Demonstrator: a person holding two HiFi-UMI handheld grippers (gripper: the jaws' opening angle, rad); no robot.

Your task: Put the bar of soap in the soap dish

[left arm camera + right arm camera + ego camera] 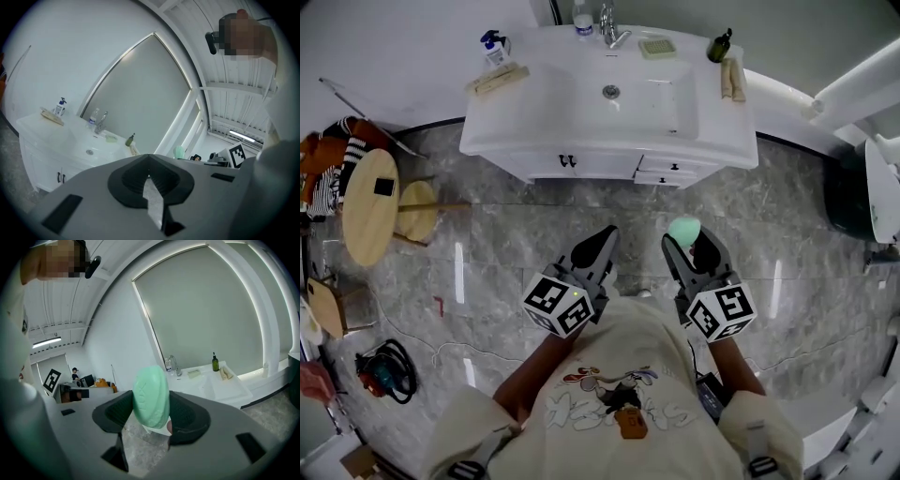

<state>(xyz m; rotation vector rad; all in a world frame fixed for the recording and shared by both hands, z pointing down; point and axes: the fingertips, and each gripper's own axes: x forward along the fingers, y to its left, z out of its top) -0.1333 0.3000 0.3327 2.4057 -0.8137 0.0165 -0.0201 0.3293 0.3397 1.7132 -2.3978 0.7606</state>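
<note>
White vanity (534, 117) with faucet (610, 24), dark bottle (719, 47); round wooden table (364, 216) at left

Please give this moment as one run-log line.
right gripper: shut on soap bar | left gripper: shut, empty | soap dish: on sink top beside faucet | placement: not yet done

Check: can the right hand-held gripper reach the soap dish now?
Probably not yet: the right hand-held gripper, shut on the soap, is over the floor, short of the vanity. Nothing blocks the dish; stepping closer should do.
</note>
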